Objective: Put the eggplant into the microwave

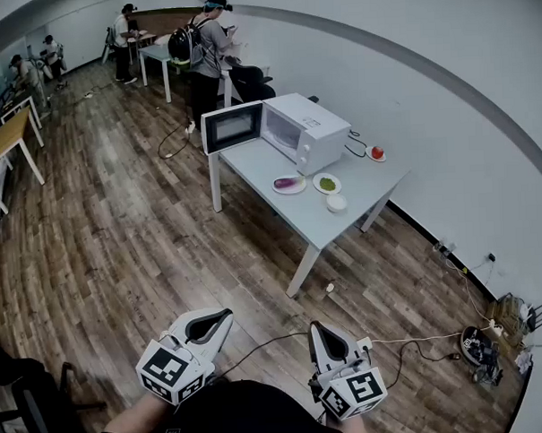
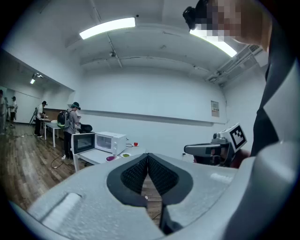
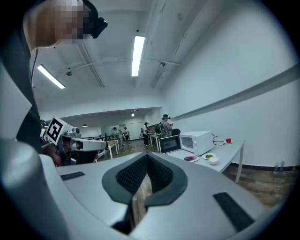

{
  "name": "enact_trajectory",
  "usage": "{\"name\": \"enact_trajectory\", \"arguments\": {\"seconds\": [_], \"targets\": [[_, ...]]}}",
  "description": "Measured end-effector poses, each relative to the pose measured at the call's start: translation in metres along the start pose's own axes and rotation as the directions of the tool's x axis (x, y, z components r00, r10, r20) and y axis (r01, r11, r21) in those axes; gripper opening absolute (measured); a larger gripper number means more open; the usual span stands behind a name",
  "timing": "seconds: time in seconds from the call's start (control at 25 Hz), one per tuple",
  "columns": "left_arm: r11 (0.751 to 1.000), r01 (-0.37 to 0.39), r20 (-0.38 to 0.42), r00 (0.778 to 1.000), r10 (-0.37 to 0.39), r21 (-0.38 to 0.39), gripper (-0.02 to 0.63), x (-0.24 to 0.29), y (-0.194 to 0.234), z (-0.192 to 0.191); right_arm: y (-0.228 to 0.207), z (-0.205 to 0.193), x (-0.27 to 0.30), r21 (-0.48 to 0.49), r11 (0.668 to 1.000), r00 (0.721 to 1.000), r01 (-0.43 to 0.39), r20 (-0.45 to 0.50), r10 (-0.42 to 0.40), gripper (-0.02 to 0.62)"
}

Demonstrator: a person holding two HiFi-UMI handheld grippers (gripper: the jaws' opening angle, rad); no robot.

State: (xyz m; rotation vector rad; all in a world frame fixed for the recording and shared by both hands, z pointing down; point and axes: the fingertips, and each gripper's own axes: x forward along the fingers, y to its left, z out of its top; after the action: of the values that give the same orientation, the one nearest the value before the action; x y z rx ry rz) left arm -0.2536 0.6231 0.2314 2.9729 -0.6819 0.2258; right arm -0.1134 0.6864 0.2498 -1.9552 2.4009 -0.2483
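Observation:
The purple eggplant [image 1: 287,183] lies on a small plate on the grey table [image 1: 298,221], far across the room. Behind it the white microwave [image 1: 296,129] stands with its door [image 1: 233,126] swung open to the left. Both grippers are held low, close to the person's body and well away from the table. My left gripper [image 1: 224,315] and my right gripper [image 1: 315,329] are shut with nothing in them. In the left gripper view the left gripper [image 2: 147,155] has its jaws meeting, with the eggplant [image 2: 110,158] tiny beyond. The right gripper [image 3: 147,155] likewise, with the eggplant [image 3: 189,158] small beyond it.
A plate of green food [image 1: 327,183], a white bowl [image 1: 337,202] and a red fruit on a plate [image 1: 377,153] share the table. Cables and a power strip [image 1: 478,344] lie on the wooden floor at right. A black chair [image 1: 33,405] stands at lower left. People work at far tables [image 1: 205,43].

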Motion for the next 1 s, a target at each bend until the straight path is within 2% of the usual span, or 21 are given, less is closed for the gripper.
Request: {"name": "enact_trajectory", "arguments": {"seconds": [0.28, 0.56, 0.68, 0.84, 1.0], "targets": [[1.000, -0.005, -0.013, 1.000, 0.005, 0.001, 0.009, 0.006, -0.016, -0.004, -0.011, -0.005, -0.016, 0.013, 1.000, 1.000, 0.008, 0.004, -0.008, 0.014], [0.999, -0.022, 0.004, 1.000, 0.022, -0.027, 0.009, 0.016, -0.036, -0.002, -0.023, -0.009, -0.032, 0.002, 0.999, 0.999, -0.042, -0.016, 0.042, 0.014], [0.999, -0.030, 0.003, 1.000, 0.030, -0.028, 0.009, 0.020, -0.038, -0.001, -0.037, -0.010, -0.034, 0.050, 0.998, 0.999, -0.034, -0.002, 0.034, 0.015], [0.999, -0.020, -0.021, 1.000, 0.020, -0.033, 0.009, 0.026, -0.033, -0.008, -0.045, -0.012, -0.026, 0.088, 0.995, 0.999, -0.038, 0.009, 0.038, 0.015], [0.998, -0.023, -0.013, 1.000, 0.023, -0.055, 0.009, 0.041, -0.013, -0.009, -0.056, -0.011, -0.002, 0.057, 0.998, 1.000, -0.029, -0.007, 0.029, 0.017]]}}
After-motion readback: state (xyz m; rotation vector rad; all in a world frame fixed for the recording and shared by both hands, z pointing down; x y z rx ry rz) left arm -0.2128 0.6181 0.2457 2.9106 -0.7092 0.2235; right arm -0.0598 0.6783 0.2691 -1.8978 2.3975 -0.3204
